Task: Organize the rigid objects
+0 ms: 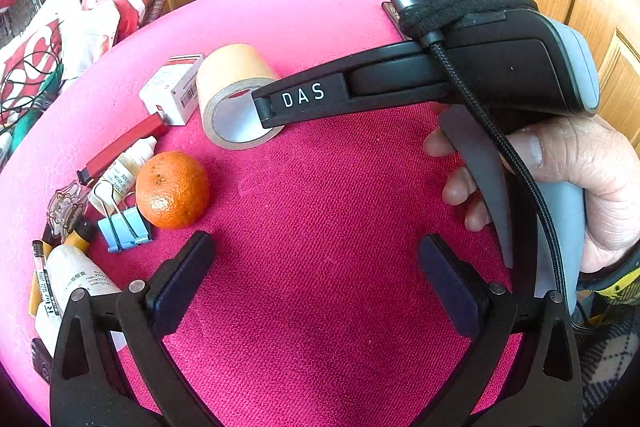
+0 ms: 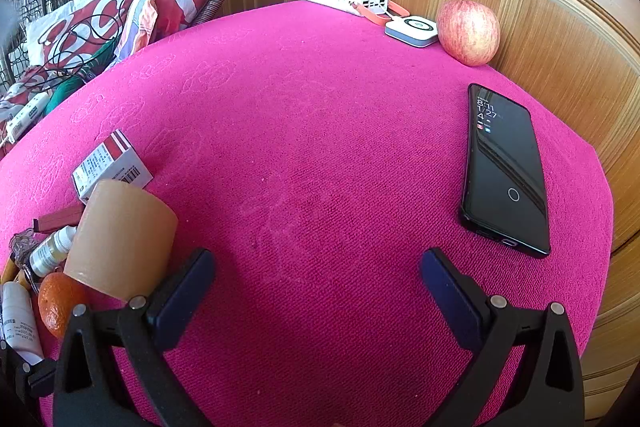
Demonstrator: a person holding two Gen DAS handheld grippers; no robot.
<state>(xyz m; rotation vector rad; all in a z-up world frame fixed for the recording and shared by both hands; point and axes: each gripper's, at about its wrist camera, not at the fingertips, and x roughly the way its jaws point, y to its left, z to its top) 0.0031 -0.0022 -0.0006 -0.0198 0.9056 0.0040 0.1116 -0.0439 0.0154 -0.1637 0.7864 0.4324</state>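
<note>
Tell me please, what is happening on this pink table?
A person holds a gripper in each hand over the pink table. Both are open and hold nothing. The right gripper reaches toward the roll of tape, its finger at the roll's rim. The left gripper hovers over bare cloth. Small items lie clustered at the left: an orange, a small box, a blue binder clip. A phone and an apple lie apart.

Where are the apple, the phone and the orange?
apple (image 2: 468, 31), right wrist view, middle of its red skin.
phone (image 2: 505, 171), right wrist view, middle of its dark screen.
orange (image 1: 172, 190), left wrist view, middle of its peel.
</note>
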